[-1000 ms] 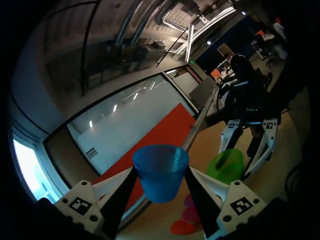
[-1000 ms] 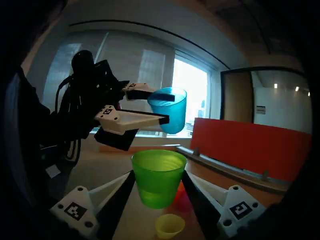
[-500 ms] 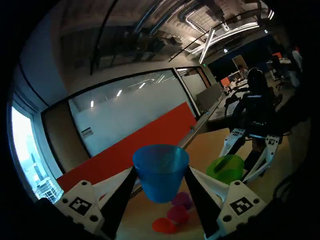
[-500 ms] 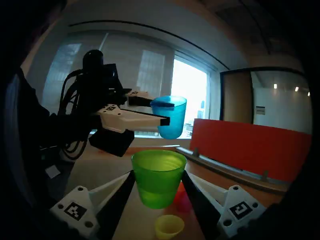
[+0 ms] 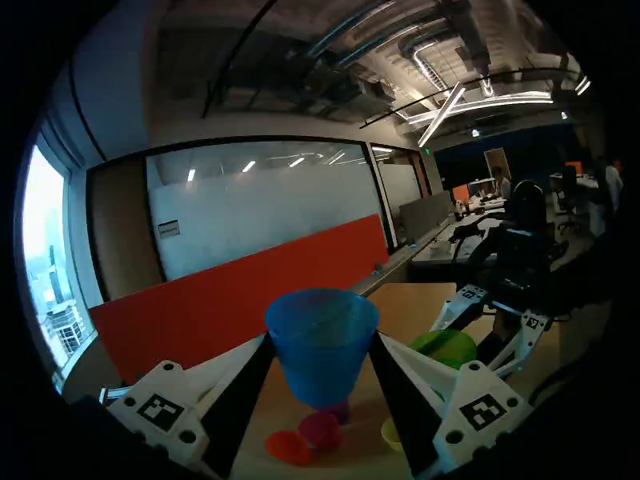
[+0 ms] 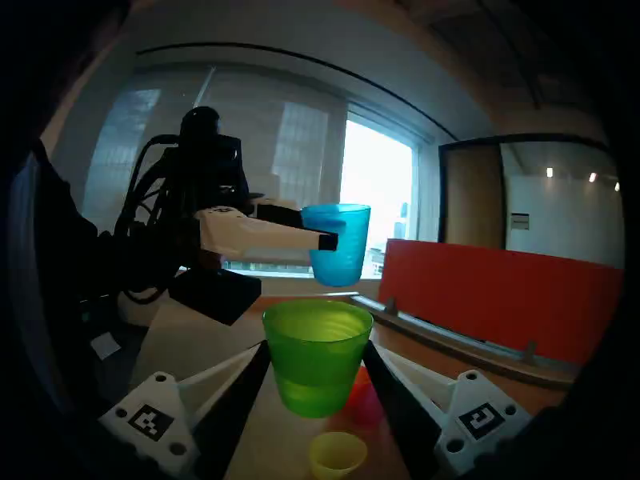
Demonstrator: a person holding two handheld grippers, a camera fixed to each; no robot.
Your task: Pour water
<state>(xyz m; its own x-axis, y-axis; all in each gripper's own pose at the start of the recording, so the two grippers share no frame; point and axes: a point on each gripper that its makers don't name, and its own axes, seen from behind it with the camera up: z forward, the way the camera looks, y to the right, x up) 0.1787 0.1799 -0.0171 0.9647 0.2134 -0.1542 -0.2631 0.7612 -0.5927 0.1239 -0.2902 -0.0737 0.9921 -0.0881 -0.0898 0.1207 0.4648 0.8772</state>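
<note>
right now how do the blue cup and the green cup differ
Colour: the blue cup is translucent blue, the green cup translucent green.
Holder: the blue cup sits in the left gripper, the green cup in the right gripper.
Height: in the right gripper view the blue cup hangs higher and farther off than the green cup.
Shared: both are upright, tapered plastic cups, each clamped between two fingers.

Wooden table (image 5: 404, 302) bears red cup (image 5: 286, 446), pink cup (image 5: 322, 427), yellow cup (image 6: 337, 453).

Right claw (image 6: 318, 350) grips green cup (image 6: 318, 370); blue cup (image 6: 340, 244) upright.
</note>
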